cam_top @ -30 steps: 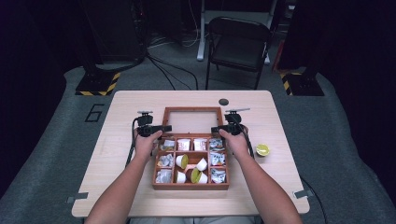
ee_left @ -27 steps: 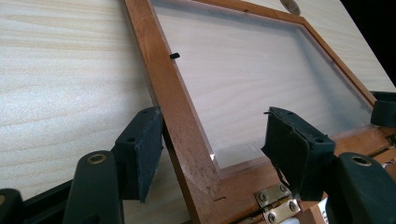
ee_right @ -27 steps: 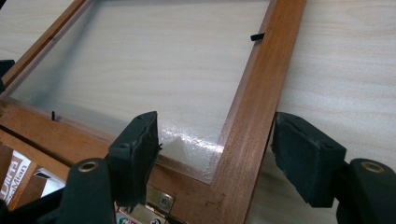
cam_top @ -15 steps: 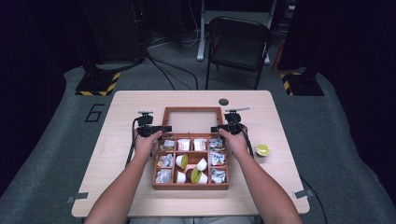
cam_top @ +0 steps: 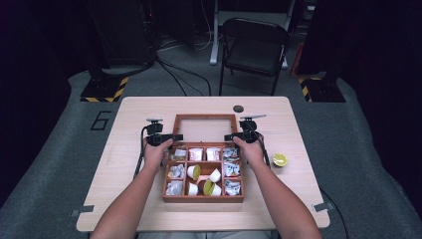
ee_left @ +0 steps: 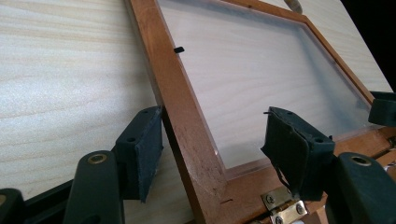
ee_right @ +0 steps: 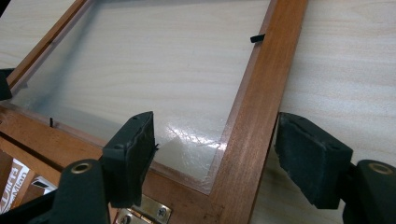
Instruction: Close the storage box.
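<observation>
We found the wooden box [cam_top: 203, 180] on the near middle of the table [cam_top: 134, 119], its glass-paned lid [cam_top: 204, 127] swung fully back and lying flat on the tabletop on the far side, joined to the box by brass hinges [ee_left: 284, 206]. The box compartments held small white cups, paper packets and a couple of green-lined cups. Our left gripper [cam_top: 167, 139] sat at the lid's left rail near the hinge corner; in the left gripper view [ee_left: 212, 151] the wooden rail passed between the two jaws, the outer pad touching its edge and the inner pad standing clear over the glass, so nothing was clamped. Our right gripper [cam_top: 237, 136] sat at the lid's right rail; in the right gripper view [ee_right: 215, 156] its jaws straddled the rail with a gap showing on both sides, and they had just been opening, the rail between them but released. A halved lime [cam_top: 279, 160] lay on the table to the right of the box, well apart from it, and a small dark disc [cam_top: 238, 108] rested beyond the lid's far edge.
</observation>
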`<state>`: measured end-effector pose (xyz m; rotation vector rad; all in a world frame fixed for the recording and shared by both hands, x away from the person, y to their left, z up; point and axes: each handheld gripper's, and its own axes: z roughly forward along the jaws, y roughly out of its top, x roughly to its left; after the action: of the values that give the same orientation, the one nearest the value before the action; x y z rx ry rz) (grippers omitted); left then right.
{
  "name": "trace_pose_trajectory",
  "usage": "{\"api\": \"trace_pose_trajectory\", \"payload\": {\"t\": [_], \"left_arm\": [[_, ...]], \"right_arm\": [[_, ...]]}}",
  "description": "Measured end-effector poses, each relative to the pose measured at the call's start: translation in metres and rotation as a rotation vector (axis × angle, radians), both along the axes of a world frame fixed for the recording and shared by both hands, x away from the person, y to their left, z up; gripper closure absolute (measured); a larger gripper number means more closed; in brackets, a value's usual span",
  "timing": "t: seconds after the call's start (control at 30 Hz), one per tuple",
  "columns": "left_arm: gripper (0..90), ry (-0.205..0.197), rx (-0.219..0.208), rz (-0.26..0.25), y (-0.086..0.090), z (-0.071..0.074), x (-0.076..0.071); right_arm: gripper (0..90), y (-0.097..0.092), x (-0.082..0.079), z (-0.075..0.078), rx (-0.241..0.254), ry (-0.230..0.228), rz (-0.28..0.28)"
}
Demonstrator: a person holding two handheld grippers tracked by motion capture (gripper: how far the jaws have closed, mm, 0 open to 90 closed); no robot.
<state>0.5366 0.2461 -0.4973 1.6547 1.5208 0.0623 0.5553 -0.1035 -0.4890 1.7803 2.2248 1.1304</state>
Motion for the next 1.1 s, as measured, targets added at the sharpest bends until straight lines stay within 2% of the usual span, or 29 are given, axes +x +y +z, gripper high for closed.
{"api": "trace_pose_trajectory", "payload": {"t": [0.2,0.33,0.43,0.53,1.0,1.1], "left_arm": [[36.9,0.007,0.001,-0.006,0.0001,-0.0025,0.0012],[36.9,0.013,0.003,-0.01,-0.0004,-0.0034,0.0016],[37.2,0.024,-0.018,-0.008,-0.0011,-0.0047,0.0015],[36.7,0.017,0.002,-0.016,-0.0016,-0.004,0.0015],[36.8,0.007,0.006,-0.012,-0.0022,-0.0029,0.001],[37.1,0.004,0.008,-0.012,-0.0023,-0.0023,0.0008]], "right_arm": [[27.6,0.0005,0.0006,-0.0014,0.033,0.034,-0.006],[27.4,0.0003,0.001,-0.0021,0.029,0.024,-0.003],[27.5,0.0,0.0011,-0.0022,0.026,0.02,0.0],[27.4,0.0001,0.0011,-0.0021,0.025,0.021,-0.001],[27.4,0.0019,0.0006,-0.0003,0.021,0.025,-0.005],[27.5,0.0017,0.001,0.0003,0.009,0.009,0.003]]}}
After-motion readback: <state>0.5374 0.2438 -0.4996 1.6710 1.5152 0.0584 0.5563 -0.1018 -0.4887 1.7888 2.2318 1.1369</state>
